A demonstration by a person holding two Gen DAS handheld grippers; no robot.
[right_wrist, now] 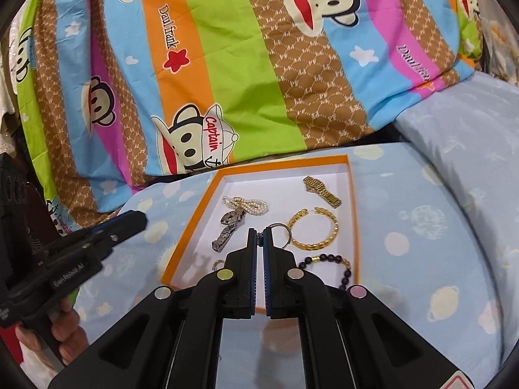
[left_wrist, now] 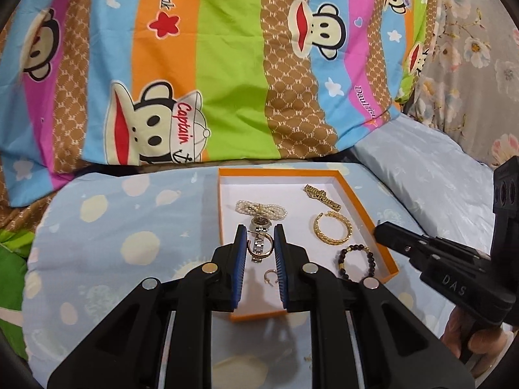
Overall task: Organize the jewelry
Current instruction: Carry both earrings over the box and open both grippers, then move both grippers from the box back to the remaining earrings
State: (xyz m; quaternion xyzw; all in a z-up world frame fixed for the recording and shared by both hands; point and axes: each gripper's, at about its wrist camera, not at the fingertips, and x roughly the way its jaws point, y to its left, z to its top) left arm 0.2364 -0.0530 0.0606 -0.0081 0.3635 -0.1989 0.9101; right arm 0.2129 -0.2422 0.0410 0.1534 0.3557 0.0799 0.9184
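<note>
A rose-gold hoop earring (left_wrist: 254, 253) hangs clenched between the pads of the left tool (left_wrist: 259, 236), over the orange box (left_wrist: 369, 220) just below it. The right tool (right_wrist: 259, 235) is pinched shut on a thin ring (right_wrist: 279, 225) at its very tips. Both holds look slight. A jolt could drop either piece onto the silver watch (left_wrist: 259, 223) underneath and snag it, or past the rim into the bed sheet (left_wrist: 97, 243).
</note>
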